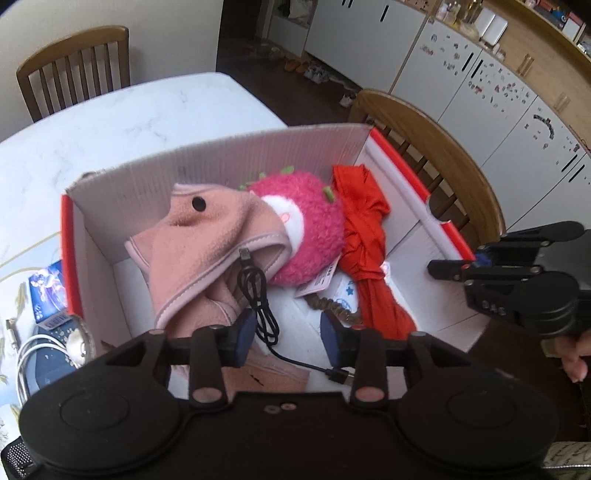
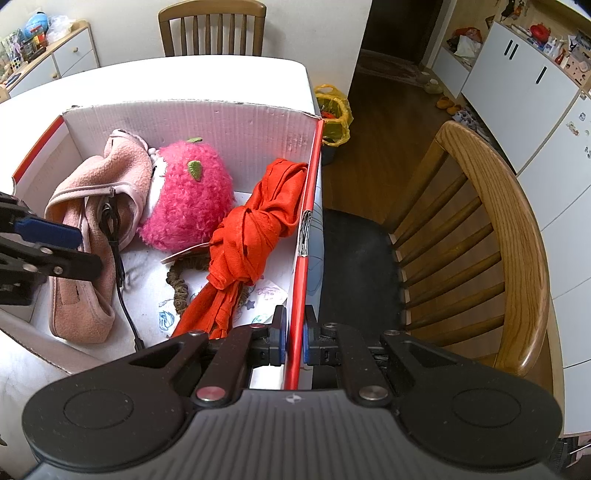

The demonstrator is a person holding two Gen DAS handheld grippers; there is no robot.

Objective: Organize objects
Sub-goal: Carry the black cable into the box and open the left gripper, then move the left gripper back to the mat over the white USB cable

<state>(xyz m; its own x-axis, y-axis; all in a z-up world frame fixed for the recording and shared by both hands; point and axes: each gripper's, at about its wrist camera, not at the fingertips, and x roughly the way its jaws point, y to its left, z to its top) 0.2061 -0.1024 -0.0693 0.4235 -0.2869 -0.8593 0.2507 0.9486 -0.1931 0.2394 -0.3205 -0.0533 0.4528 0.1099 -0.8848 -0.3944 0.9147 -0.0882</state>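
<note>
A white cardboard box (image 1: 221,155) with red edges stands on the table. In it lie a pink fleece garment (image 1: 207,229), a bright pink plush toy (image 1: 314,229), a knotted red cloth (image 1: 365,229) and a brown hair tie (image 1: 332,306). A black USB cable (image 1: 258,291) drapes from the fleece down to the box floor. My left gripper (image 1: 290,332) hovers open over the box's near side, the cable hanging loose between its blue pads, untouched. My right gripper (image 2: 294,338) is shut on the box's red-edged right wall (image 2: 310,206).
The white table (image 1: 129,118) carries a blue packet (image 1: 48,291) and a coiled white cable (image 1: 33,354) left of the box. A wooden chair (image 2: 498,221) stands close on the right, another chair (image 2: 212,26) at the far end. A yellow bag (image 2: 334,114) sits on the floor.
</note>
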